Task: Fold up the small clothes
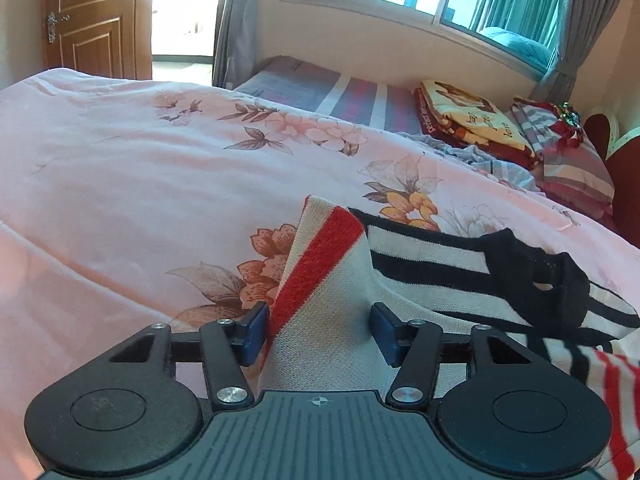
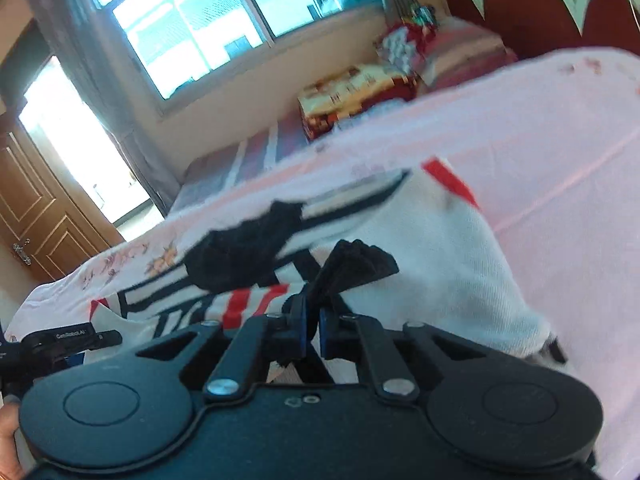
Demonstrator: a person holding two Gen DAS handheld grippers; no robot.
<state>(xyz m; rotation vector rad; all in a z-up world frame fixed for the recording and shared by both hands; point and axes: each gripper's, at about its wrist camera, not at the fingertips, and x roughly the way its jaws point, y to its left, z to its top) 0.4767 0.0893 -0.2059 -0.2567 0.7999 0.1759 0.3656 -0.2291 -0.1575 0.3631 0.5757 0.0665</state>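
Here the small knit top — white with black and red stripes and a black neck trim — lies on the bed's pink floral quilt, partly lifted at two places. The left gripper has its blue-padded fingers spread wide, with a raised white-and-red flap of the garment standing in the gap between them; the pads do not appear to press it, so I judge that side loose rather than held. In the right wrist view, the right gripper has its fingers drawn close together, pinching a bunched bit of the black trim, which puckers up above the tips. That picture is motion-blurred, so how deep the bite goes is hard to say. The fabric looks soft, light and limp: it will sag and drape from any single pinch and could slide out of a shallow grip. A ribbed edge or hem — thicker, less stretchy — seems the better place to take hold, one point per gripper, kept taut between them so the fold lands flat on the quilt.
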